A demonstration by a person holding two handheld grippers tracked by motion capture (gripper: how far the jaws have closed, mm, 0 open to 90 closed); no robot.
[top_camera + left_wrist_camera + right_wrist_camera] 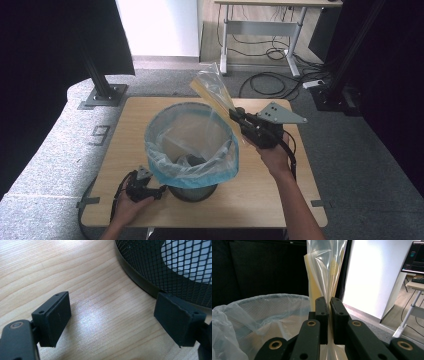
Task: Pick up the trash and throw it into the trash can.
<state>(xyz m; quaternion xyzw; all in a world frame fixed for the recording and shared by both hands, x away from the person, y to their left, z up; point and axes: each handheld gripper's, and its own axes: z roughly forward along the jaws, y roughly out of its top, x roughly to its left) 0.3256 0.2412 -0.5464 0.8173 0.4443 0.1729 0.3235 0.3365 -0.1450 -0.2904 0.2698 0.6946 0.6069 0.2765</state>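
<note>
Right hand-held gripper is pinching a clear plastic bag just above the bin, while the left hand-held gripper sits spread beside its base.

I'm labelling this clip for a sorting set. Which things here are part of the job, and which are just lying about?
In the job:
- clear plastic packet, pinched in the right gripper
- mesh bin with its blue liner
- left gripper, open beside the bin's base

Just about:
- desk
- floor cables
</note>
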